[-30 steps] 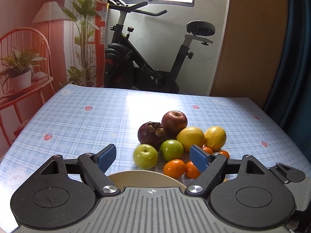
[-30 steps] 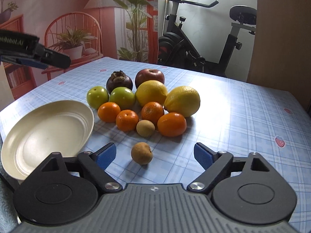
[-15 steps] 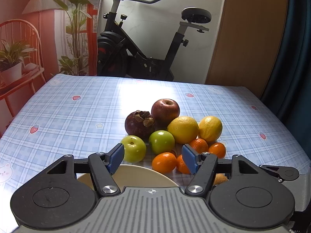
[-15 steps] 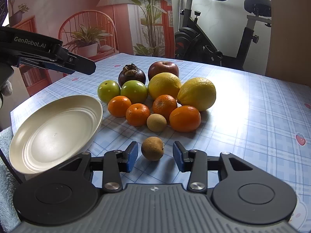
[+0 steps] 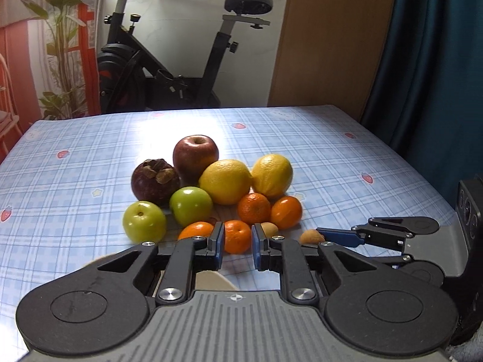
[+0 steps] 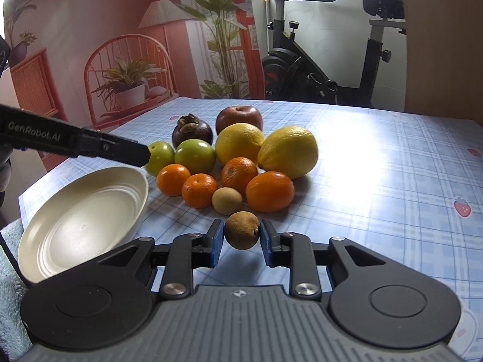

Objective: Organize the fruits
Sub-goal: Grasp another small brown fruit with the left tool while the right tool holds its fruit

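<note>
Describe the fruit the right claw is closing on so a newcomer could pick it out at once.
Start at the cream plate on the checked tablecloth, then move right past the fruit pile. In front of the pile, nearest the camera, sits a small brown fruit between the right claw pads. It is the darker and rougher of two small brownish fruits, and it stands apart from the pile.
</note>
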